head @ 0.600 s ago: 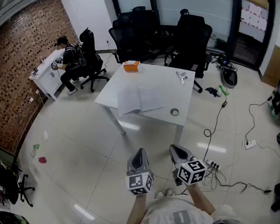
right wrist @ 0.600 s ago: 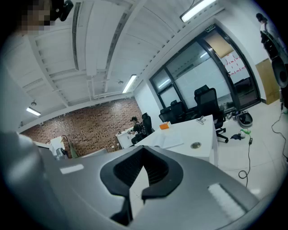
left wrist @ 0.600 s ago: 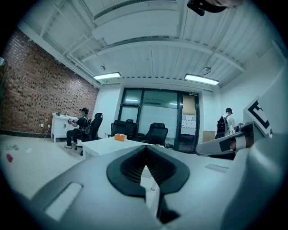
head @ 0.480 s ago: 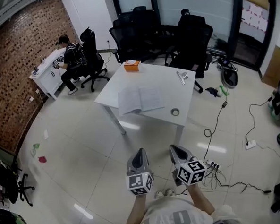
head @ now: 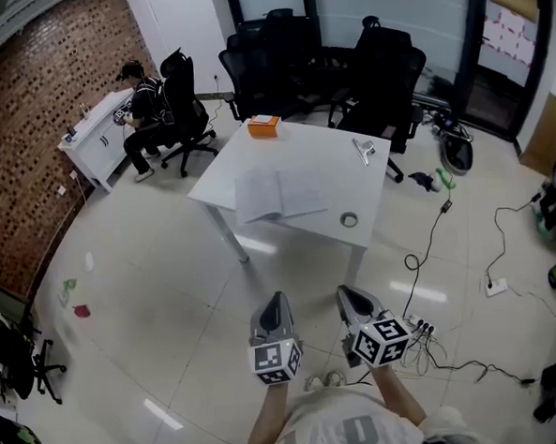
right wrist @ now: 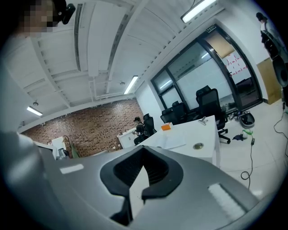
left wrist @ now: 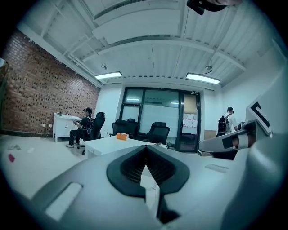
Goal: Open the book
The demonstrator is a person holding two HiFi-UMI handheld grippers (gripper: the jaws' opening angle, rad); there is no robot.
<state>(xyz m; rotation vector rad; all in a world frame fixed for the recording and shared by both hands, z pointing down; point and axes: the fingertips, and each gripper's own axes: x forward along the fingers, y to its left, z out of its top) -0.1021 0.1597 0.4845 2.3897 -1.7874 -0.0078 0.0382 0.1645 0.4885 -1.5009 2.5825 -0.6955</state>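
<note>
On the white table (head: 323, 155) the book (head: 278, 192) lies open; left tongs (head: 276, 303) and right tongs (head: 349, 296) are pressed together, empty.

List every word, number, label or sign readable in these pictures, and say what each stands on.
No text reads with certainty.
Shirt print: one large pale character, perhaps "0", cut off; unsure.
Marker cubes: square patterns only, no letters.
Open book: its print is too small to read.
Orange box: print too small.
Sheets on the glass wall: too small.
Sign above the door: blurred.
</note>
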